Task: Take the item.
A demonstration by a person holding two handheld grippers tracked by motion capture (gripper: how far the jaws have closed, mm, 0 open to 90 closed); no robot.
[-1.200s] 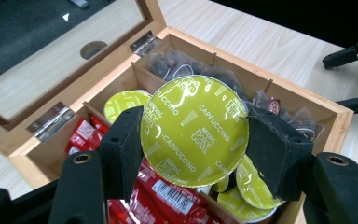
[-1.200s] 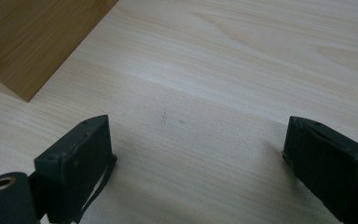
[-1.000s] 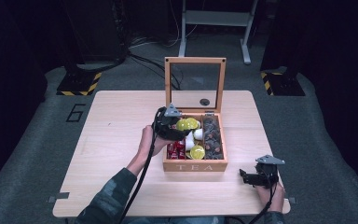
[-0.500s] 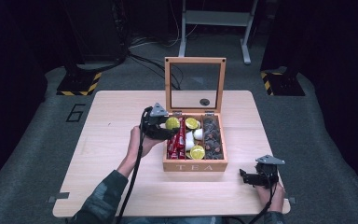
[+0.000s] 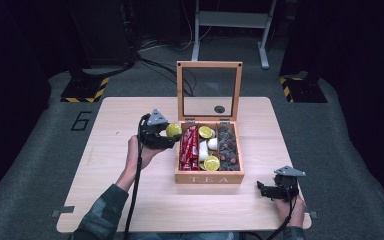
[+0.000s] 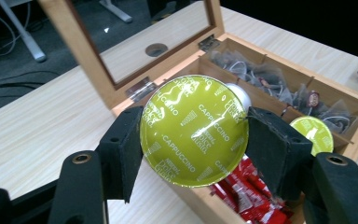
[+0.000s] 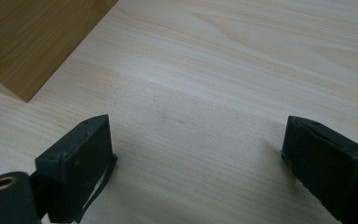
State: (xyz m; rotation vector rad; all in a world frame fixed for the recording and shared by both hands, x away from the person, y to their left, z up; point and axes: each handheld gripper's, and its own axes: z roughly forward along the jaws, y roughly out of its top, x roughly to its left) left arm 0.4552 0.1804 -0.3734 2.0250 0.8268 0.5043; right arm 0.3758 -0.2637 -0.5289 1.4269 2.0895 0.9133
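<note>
A person's left gripper [image 5: 166,136] clamps a lime-green coffee capsule [image 6: 193,129] marked "Cappuccino", held in the air just left of the open wooden tea box [image 5: 209,176] and level with its back-left corner. The two black pads press on opposite edges of the capsule's round rim, foil lid turned toward the gripper's camera.

Judged by its look, the capsule is a light thing — a thin plastic cup under a glossy foil lid. The rim seems the stiffest part and the sensible place to hold it, as the pads do now; the shiny lid and smooth wall would likely be slippery, and the foil could dent or puncture if pinched across its face. A firm but modest squeeze on the rim should be enough, since there appears to be little weight to carry.

Inside the box, red sachets [image 5: 188,148] fill the compartment nearest the held capsule, more green capsules [image 5: 211,163] and white pods [image 5: 203,148] lie in the middle one, and dark wrapped tea bags [image 5: 228,146] fill the one farthest from it. The glass-paned lid [image 5: 209,92] stands upright at the box's back.

The right gripper [image 5: 271,190] rests on the table [image 5: 130,205] off the box's front-right corner — jaws spread wide, nothing between them.
</note>
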